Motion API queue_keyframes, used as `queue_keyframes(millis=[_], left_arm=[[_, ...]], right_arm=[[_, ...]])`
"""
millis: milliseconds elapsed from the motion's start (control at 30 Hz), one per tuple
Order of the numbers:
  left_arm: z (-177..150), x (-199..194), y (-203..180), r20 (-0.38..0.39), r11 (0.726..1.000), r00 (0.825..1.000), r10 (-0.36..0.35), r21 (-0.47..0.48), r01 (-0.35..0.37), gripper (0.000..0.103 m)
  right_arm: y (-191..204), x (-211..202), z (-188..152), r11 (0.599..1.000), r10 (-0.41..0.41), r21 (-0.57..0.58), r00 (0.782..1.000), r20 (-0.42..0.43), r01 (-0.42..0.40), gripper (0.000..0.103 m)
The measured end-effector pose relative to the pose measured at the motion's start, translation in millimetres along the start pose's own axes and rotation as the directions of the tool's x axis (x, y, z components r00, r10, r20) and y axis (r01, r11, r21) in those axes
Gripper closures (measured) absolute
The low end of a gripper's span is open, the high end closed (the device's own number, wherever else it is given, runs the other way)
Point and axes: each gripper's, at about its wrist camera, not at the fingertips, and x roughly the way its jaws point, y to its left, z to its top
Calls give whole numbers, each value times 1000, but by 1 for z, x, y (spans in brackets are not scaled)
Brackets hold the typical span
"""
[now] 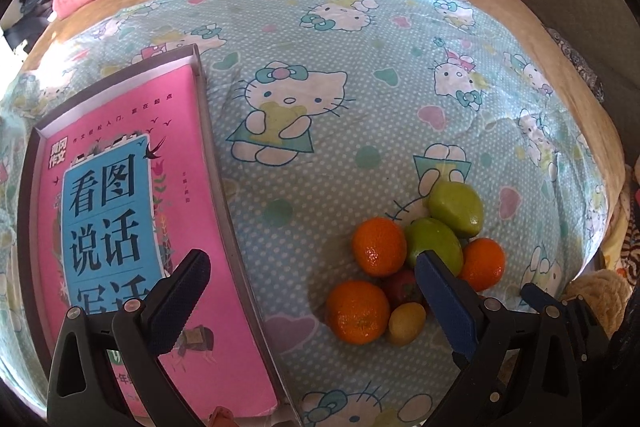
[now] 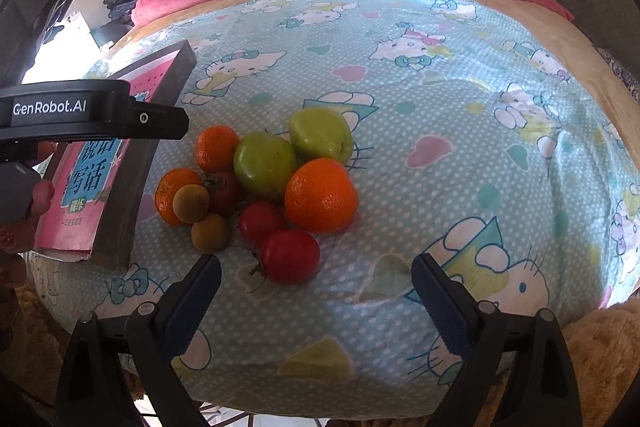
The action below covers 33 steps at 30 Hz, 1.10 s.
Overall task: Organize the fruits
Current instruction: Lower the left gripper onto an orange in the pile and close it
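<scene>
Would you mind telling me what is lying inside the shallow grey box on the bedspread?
The grey box holds a pink book with a blue title panel, lying flat and nearly filling it. Whatever lies beneath the book is covered, so I cannot tell.

In the left wrist view a gripper finger [image 1: 444,303] hides most of the red fruit [image 1: 402,287]; the book [image 1: 120,227] runs under the other.

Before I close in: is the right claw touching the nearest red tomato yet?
Apart. The right wrist view shows the right claw open, and the nearest red tomato lies ahead of its left finger with a strip of patterned sheet between them.
</scene>
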Motion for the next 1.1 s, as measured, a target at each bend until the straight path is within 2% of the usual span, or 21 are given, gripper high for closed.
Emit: queue_keyframes(millis=[133, 200, 367, 500, 567, 633, 733, 800, 933, 1100], left_arm=[[3, 3, 0, -11, 1000, 1000, -2, 15, 2, 10], [5, 6, -1, -20, 1000, 1000, -9, 18, 9, 17], [7, 8, -2, -24, 999, 1000, 10, 34, -9, 19], [5, 0, -6, -9, 998, 1000, 13, 66, -12, 30], [7, -5, -11, -8, 996, 1000, -5, 85, 5, 31], [8, -6, -17, 2, 994, 1000, -3, 111, 3, 31], [11, 5, -21, -33, 994, 999, 6, 113, -3, 32], [11, 14, -21, -56, 994, 998, 9, 110, -3, 40], [13, 21, -19, -75, 997, 997, -34, 73, 39, 42], [12, 28, -22, -125, 993, 987, -101, 45, 108, 44]], right_arm=[[-2, 2, -1, 1000, 20, 11, 1000, -12, -20, 21], [-2, 3, -1, 999, 33, 12, 999, -16, -33, 27], [-1, 4, -1, 998, 65, 12, 998, -20, -65, 37], [2, 2, -2, 996, 91, 0, 996, -18, -91, 45], [4, 3, -2, 995, 103, -7, 994, -21, -104, 49], [5, 4, -1, 994, 112, -11, 993, -27, -113, 51], [5, 7, -1, 993, 117, -12, 992, -38, -117, 54], [5, 8, -1, 993, 120, -8, 992, -37, -120, 56], [3, 10, 0, 992, 130, 0, 991, -33, -130, 62], [2, 11, 3, 991, 135, 5, 990, -27, -135, 63]])
